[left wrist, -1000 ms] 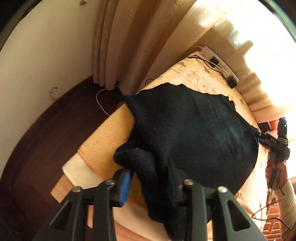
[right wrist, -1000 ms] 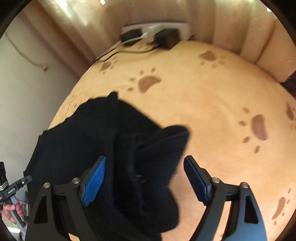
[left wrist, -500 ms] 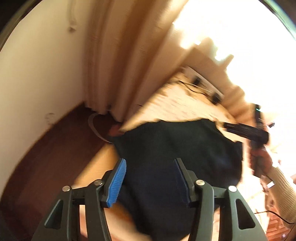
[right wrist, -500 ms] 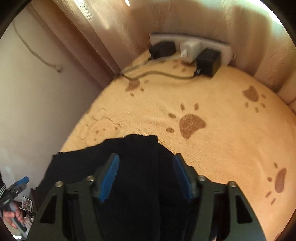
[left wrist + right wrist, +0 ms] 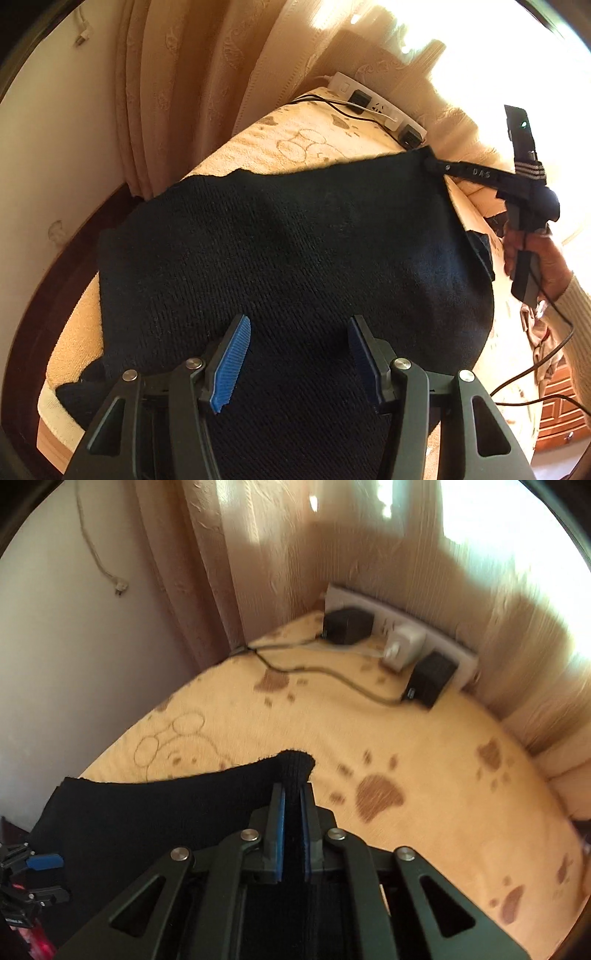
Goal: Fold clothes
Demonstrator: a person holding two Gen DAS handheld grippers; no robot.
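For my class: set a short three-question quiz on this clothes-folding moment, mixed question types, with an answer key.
1. True or false: the right gripper is shut on the black sweater.
2. The left gripper is: A) shut on cloth; B) open above the sweater; C) out of view.
3. Fill in: the white power strip lies on the blanket against the ____.

Key: 1 true; 2 B; 3 curtain.

Raised letters "DAS" on the right hand-held gripper (image 5: 428, 164) finger (seen from the left wrist) — nothing else legible
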